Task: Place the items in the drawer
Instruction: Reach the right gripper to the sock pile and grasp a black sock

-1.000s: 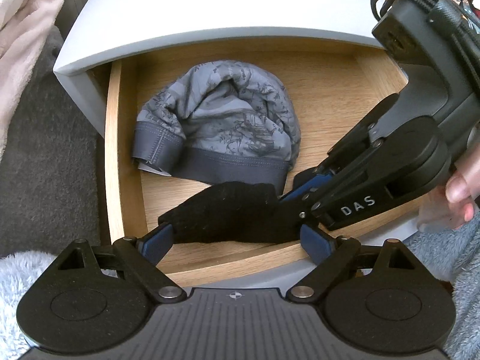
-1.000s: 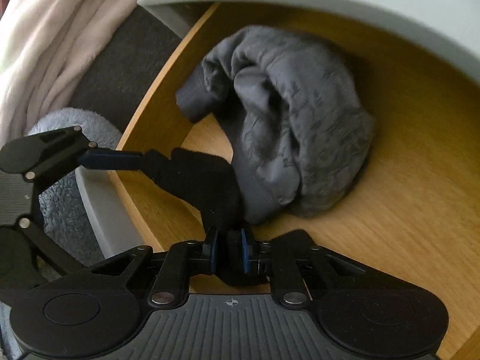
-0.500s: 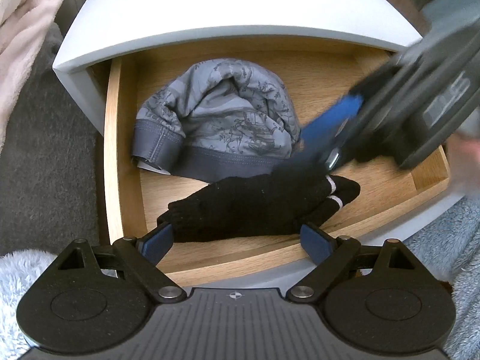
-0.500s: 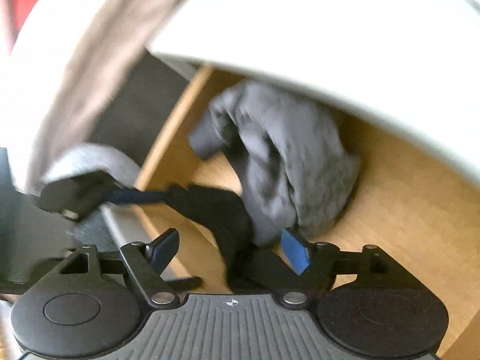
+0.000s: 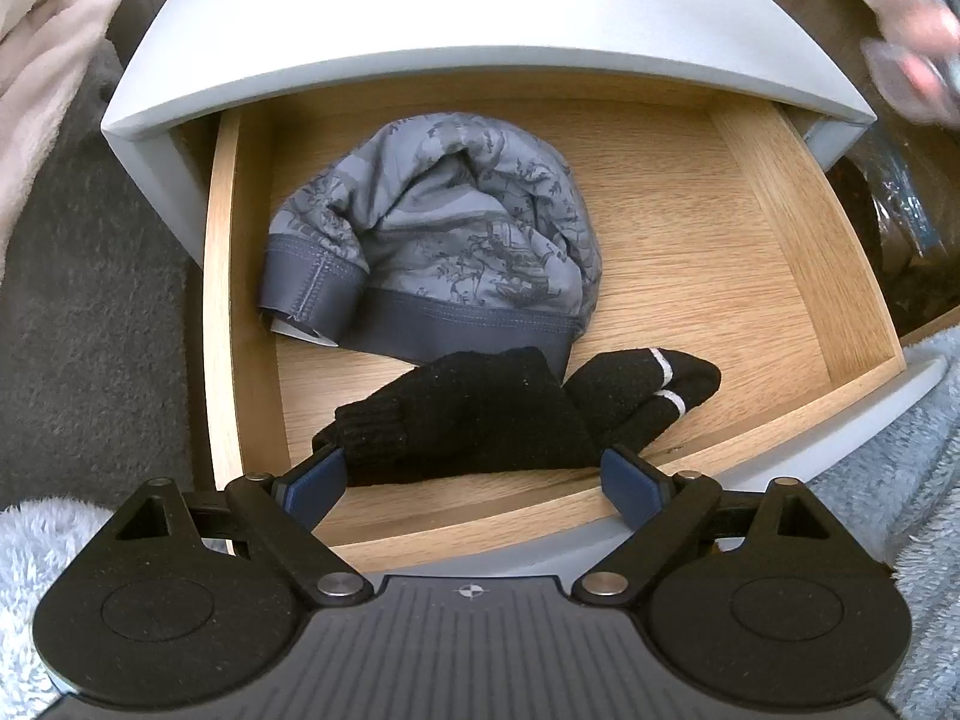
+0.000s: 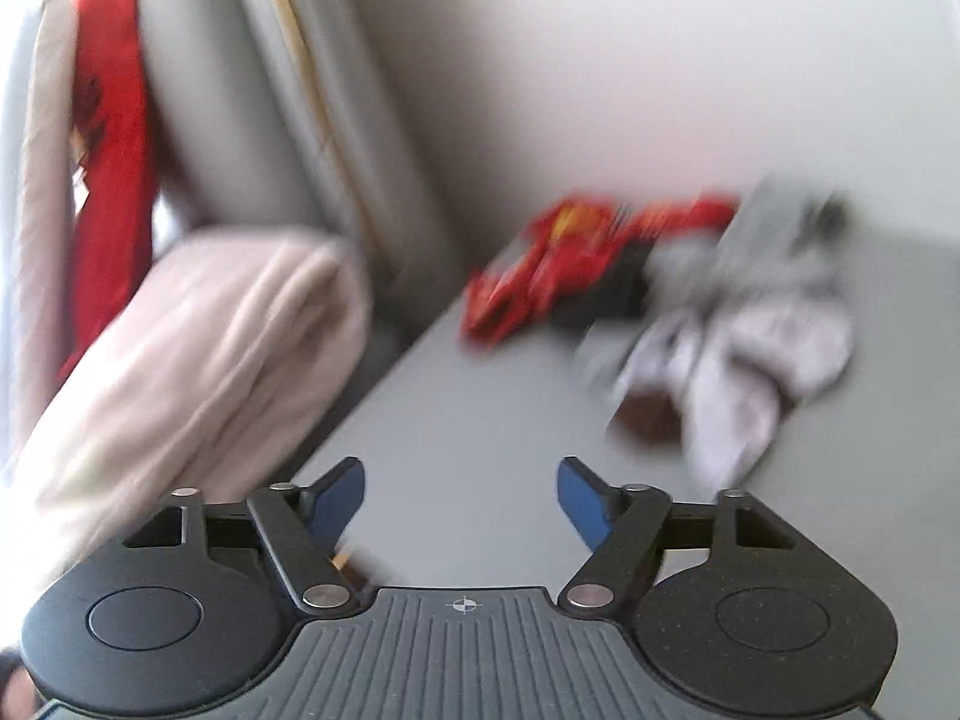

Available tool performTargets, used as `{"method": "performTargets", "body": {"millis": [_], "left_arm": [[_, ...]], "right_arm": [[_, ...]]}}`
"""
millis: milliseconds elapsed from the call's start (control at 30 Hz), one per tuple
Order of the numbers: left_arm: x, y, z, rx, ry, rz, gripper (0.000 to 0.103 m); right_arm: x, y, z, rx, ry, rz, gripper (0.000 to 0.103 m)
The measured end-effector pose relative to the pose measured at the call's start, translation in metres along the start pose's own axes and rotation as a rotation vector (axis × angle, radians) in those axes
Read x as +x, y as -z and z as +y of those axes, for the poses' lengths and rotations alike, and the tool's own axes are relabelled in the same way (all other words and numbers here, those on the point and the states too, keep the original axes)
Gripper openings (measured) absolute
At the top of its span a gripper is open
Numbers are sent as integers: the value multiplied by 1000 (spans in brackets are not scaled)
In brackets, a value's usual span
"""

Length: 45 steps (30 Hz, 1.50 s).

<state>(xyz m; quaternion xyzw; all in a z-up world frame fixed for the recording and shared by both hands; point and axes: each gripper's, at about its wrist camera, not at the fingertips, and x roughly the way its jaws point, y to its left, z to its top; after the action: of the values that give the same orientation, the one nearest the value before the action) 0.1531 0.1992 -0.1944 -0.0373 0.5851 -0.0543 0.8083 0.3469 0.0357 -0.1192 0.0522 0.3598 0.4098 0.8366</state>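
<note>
Right wrist view: right gripper, half-open after closing partly, empty; white cloth seen ahead-right on counter.

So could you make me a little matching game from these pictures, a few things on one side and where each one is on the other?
Things:
1. black gloves
2. grey patterned cap
3. red cloth
4. pink blanket

Places:
A. on top of the cabinet
B. left of the cabinet
C. front of the drawer
D. further back in the drawer

Pairs: 1-C, 2-D, 3-A, 4-B
</note>
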Motion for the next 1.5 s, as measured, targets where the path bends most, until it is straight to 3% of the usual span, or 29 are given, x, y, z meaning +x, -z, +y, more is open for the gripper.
{"method": "performTargets", "body": {"millis": [133, 233, 467, 533, 633, 700, 933, 1067, 1200, 1500], "left_arm": [[1, 0, 1, 0, 6, 3, 93], [1, 0, 2, 1, 8, 0, 94], [0, 1, -1, 18, 3, -9, 94], [-1, 1, -1, 19, 2, -12, 94], [0, 2, 2, -2, 6, -16, 94], [0, 3, 3, -14, 10, -17, 94], [-1, 4, 3, -16, 12, -19, 94], [0, 3, 2, -11, 11, -18, 94], [1, 1, 2, -2, 14, -8, 95], [3, -3, 0, 1, 6, -3, 96]], "right_arm": [[13, -17, -14, -31, 145, -117, 45], [25, -20, -26, -18, 212, -177, 45], [58, -20, -30, -36, 230, -188, 44], [62, -21, -34, -18, 214, -191, 28], [57, -22, -27, -32, 184, -202, 12], [51, -24, -22, -46, 162, -220, 7], [2, -39, -7, -57, 102, -411, 7], [-32, -45, 2, -75, 47, -512, 7], [-58, -44, 13, -107, -47, -539, 7], [-68, -14, 59, -154, -458, -324, 7]]}}
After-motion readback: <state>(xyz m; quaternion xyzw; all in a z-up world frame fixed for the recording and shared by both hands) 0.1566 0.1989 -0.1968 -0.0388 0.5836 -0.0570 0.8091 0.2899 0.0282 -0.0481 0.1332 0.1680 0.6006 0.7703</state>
